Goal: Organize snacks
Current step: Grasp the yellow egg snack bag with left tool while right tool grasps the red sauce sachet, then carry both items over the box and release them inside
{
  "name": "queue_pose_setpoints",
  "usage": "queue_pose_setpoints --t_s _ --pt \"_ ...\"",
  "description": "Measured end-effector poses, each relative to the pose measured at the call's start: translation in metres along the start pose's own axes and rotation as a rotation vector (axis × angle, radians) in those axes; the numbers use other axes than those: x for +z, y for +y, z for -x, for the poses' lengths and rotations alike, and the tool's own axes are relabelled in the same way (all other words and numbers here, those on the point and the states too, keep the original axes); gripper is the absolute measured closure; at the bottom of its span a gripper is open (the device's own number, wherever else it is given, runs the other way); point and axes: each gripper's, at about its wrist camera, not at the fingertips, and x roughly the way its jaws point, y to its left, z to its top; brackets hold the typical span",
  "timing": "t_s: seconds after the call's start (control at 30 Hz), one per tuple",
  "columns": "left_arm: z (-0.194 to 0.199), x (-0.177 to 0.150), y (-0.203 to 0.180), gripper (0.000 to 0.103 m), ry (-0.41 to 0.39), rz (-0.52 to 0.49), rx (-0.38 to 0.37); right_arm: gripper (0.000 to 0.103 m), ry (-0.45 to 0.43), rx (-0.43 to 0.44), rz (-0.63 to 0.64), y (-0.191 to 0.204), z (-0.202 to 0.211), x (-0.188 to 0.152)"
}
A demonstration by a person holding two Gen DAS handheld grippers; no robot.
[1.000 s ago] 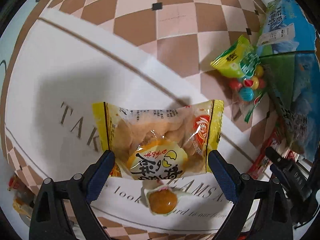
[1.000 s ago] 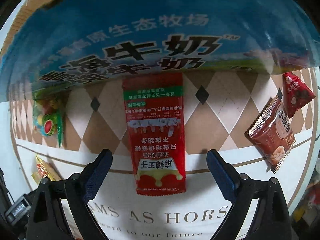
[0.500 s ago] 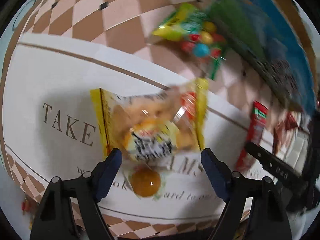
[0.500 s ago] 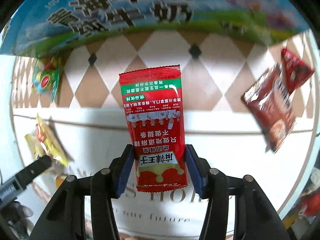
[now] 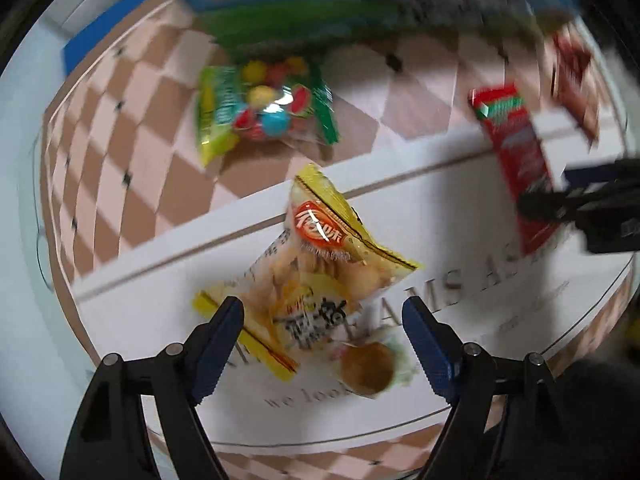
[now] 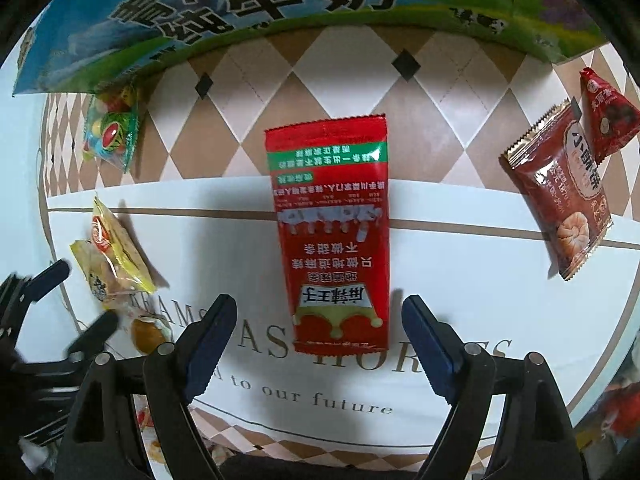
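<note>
A: the red snack packet [image 6: 332, 236] is glossy plastic film, crimped top edge. The yellow biscuit bag [image 5: 320, 276] is shiny too, partly clear.

B: yep, and the gripper fingers [image 6: 212, 340] look like matt black plastic with ribbed blue pads (rubbery, maybe). The tablecloth [image 6: 460, 280] is smooth, matt.

Milk carton [image 6: 248, 4] walls far side; white mat [image 6: 460, 280] centre open

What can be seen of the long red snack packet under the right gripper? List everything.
The long red snack packet is a flat, glossy foil-like sachet with crimped ends, a green band near its far end, white print and a cream crown-shaped logo near its near end. It lies flat on the white printed mat, far end over the checkered part. The right gripper, jaws just reopened, straddles its near end without touching.
</note>
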Motion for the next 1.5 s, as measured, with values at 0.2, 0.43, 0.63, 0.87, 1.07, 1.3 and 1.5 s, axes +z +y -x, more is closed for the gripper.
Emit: queue_pose_setpoints --t_s 0.2,0.43,0.63,0.87,1.07,1.3,1.5 --pt "-0.033 0.017 -0.010 0.022 0.077 -0.028 0.006 0.016 -0.003 -0.022 -0.008 0.000 0.009 0.010" --pt "-0.033 0.012 0.052 0.022 0.047 0.471 -0.255 0.016 -0.032 -0.071 -0.037 -0.003 0.009 0.026" --pt "-0.038 0.000 0.052 0.022 0.044 0.452 -0.265 0.021 -0.047 -0.145 0.016 0.012 -0.002 0.038" --pt "-0.047 0.003 0.020 0.025 0.054 0.308 -0.092 0.048 -0.108 -0.220 0.063 0.030 0.000 0.029" --pt "-0.033 -0.001 0.019 0.049 -0.005 0.416 -0.123 0.058 -0.140 -0.185 0.068 0.031 0.008 0.017" --pt "-0.011 -0.008 0.029 0.054 -0.055 0.493 -0.156 0.061 -0.149 -0.071 0.053 0.028 0.018 -0.018" --pt "0.012 -0.008 0.029 0.057 -0.115 0.506 -0.184 0.062 -0.193 0.015 0.049 0.015 0.055 -0.034"
